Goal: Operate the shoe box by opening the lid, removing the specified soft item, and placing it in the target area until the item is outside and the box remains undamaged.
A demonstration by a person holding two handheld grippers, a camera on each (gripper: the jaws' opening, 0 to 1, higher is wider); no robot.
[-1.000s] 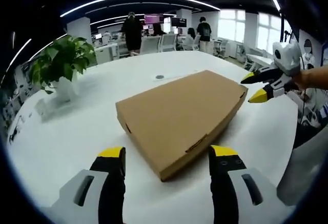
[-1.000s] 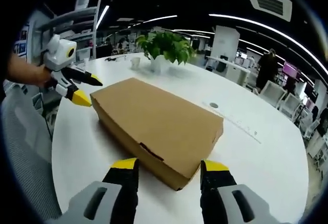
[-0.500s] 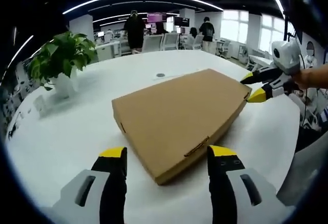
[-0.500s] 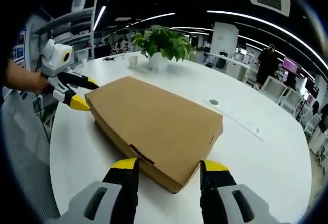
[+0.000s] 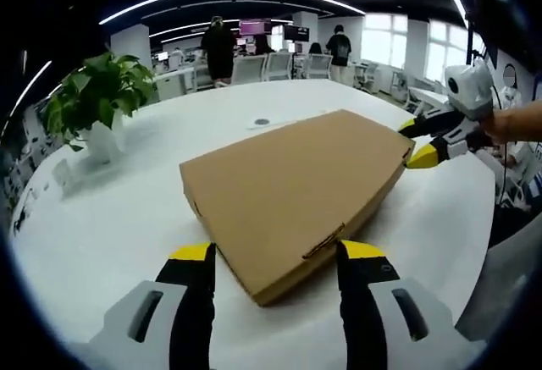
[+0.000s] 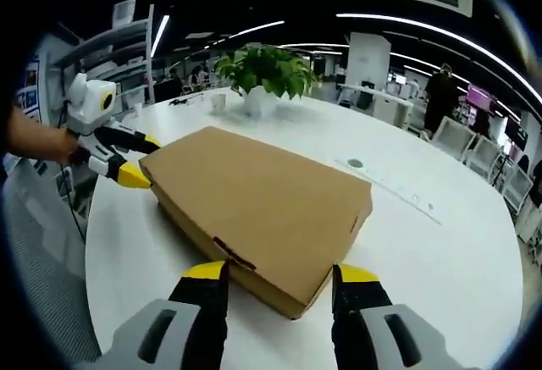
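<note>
1. The left gripper (image 5: 267, 256) was spread wide and held nothing; one corner of the shoe box (image 5: 292, 190) lay just ahead, between its two jaws.
2. The right gripper (image 6: 275, 274) was likewise released and empty, with the opposite corner of the box (image 6: 258, 202) between its jaws.
3. The two claws faced each other along the box's diagonal, each about as near as the other.
4. The box lay flat on the white table (image 5: 127, 218), lid shut, its long axis running from one claw toward the other.
5. A potted plant (image 5: 97, 103) stood well apart from the box.
6. I judged the lid's front edge, with its tab slots, the place to lift.
</note>
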